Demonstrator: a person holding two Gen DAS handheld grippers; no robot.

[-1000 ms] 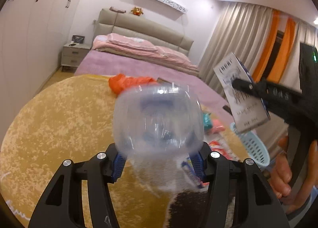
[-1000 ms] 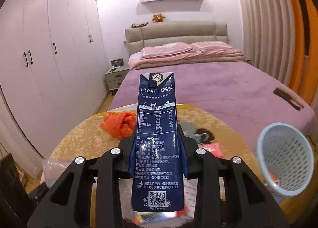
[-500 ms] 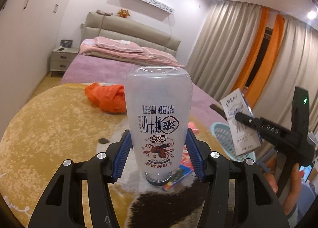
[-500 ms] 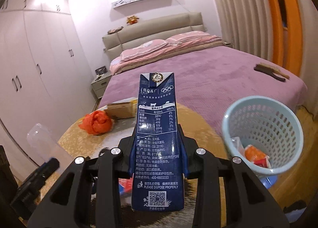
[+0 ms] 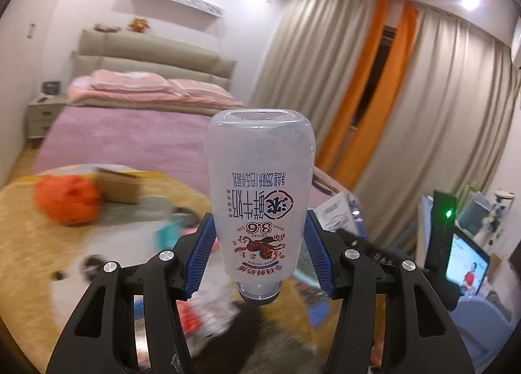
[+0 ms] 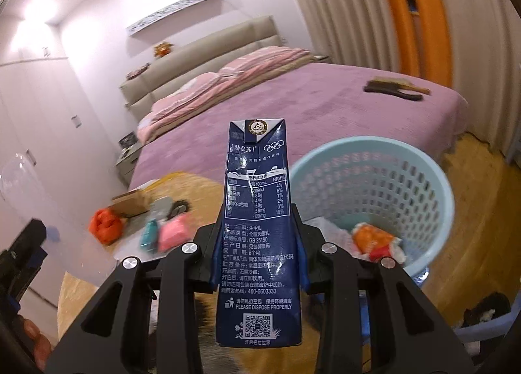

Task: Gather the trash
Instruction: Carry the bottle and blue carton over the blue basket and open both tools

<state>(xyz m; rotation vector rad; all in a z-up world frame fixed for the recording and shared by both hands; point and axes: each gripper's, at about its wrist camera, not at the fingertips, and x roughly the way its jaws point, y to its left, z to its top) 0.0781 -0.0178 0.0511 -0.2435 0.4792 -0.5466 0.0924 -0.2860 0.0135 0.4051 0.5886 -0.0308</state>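
My left gripper is shut on a clear plastic milk bottle, held cap-down and upright above the yellow rug. My right gripper is shut on a dark blue milk carton, held upright just left of the light blue mesh basket, which holds some wrappers. Loose trash lies on the rug: an orange bag, a cardboard box, a pink packet and a teal packet. The orange bag and box also show in the left wrist view.
A bed with a purple cover stands behind the rug, with a brush on it. Curtains hang at the right. A laptop sits at the far right. The left gripper shows at the right view's left edge.
Both grippers have swung right, still holding their items. The basket is now larger and closer in the right wrist view. The bottle has turned from end-on to upright, cap-down.
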